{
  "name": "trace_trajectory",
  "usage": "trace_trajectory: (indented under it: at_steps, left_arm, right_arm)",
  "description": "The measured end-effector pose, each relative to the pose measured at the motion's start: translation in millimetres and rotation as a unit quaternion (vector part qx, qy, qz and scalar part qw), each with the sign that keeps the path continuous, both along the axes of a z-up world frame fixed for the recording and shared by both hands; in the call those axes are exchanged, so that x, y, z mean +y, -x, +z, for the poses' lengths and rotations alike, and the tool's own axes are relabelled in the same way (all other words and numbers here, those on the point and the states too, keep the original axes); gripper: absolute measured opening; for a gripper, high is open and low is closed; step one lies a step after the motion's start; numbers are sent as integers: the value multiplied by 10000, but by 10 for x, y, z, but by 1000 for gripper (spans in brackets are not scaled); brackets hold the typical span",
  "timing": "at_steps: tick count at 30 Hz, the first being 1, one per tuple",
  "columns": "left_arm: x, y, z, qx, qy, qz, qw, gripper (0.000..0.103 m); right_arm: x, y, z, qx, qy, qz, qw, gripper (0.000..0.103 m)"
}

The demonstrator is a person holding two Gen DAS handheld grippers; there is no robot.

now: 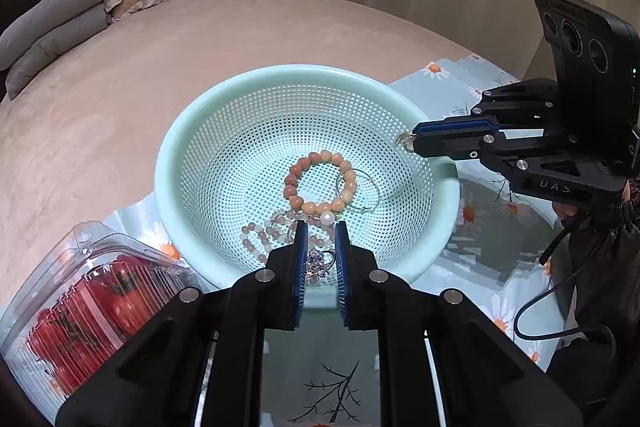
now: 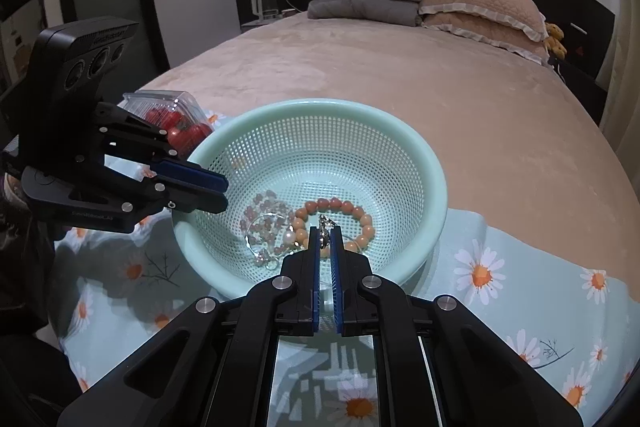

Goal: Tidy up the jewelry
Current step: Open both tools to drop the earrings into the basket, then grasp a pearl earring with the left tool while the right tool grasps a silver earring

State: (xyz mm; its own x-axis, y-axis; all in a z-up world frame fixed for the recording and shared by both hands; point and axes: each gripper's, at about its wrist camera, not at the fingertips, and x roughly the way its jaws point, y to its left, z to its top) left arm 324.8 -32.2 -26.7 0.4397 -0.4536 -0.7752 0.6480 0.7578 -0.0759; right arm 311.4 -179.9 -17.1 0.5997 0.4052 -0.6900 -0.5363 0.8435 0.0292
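Right tongs pinch a small silver ring above the mint basket rim; left tongs stand narrowly apart over the bracelets (gripping nothing). Lift slowly, squeezing evenly, clear of the beads.

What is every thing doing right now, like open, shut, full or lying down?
Right gripper: shut on a small silver piece, above the basket rim.
Left gripper: open, over the basket.
Basket: upright, jewelry inside.
Orange bead bracelet: lying flat in basket.
Tomato box: lid shut, full.
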Motion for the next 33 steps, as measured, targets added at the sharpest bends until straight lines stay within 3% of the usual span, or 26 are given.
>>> trace_trajectory:
  at_steps: [2,3,4,5,6,7,11,17,23,28,33]
  left_arm:
    - [11,-2,10,-69,-42,127,9999,15]
    - [24,2,28,-145,-88,218,9996,20]
    - [51,20,56,-233,-92,306,9992,41]
    - [87,48,94,-334,-53,361,9988,51]
    - [126,88,137,-432,-26,456,9980,75]
    - [173,128,181,-553,7,585,9968,96]
    - [328,292,297,-663,214,639,9955,97]
    - [414,463,307,-740,75,601,9954,97]
    - [424,546,197,-604,88,571,9965,97]
    - [443,608,34,-465,-15,608,9971,97]
    - [422,701,-113,-385,-165,529,9977,97]
  right_arm:
    - [-25,2,7,-8,-28,-7,10000,9]
    - [-39,11,16,-69,-8,-62,10000,19]
    - [-64,21,26,-94,-18,-108,9999,38]
    - [-90,42,35,-123,-59,-124,9998,46]
    - [-115,71,48,-183,-113,-137,9997,55]
    - [-147,107,54,-218,-191,-124,9995,57]
    - [-209,238,4,-227,-277,-12,9994,63]
    - [-146,401,-123,-8,-483,555,9973,70]
    - [87,517,-392,349,-211,927,9949,70]
    - [267,519,-720,831,67,1067,9908,57]
    - [455,567,-845,877,134,1436,9856,54]
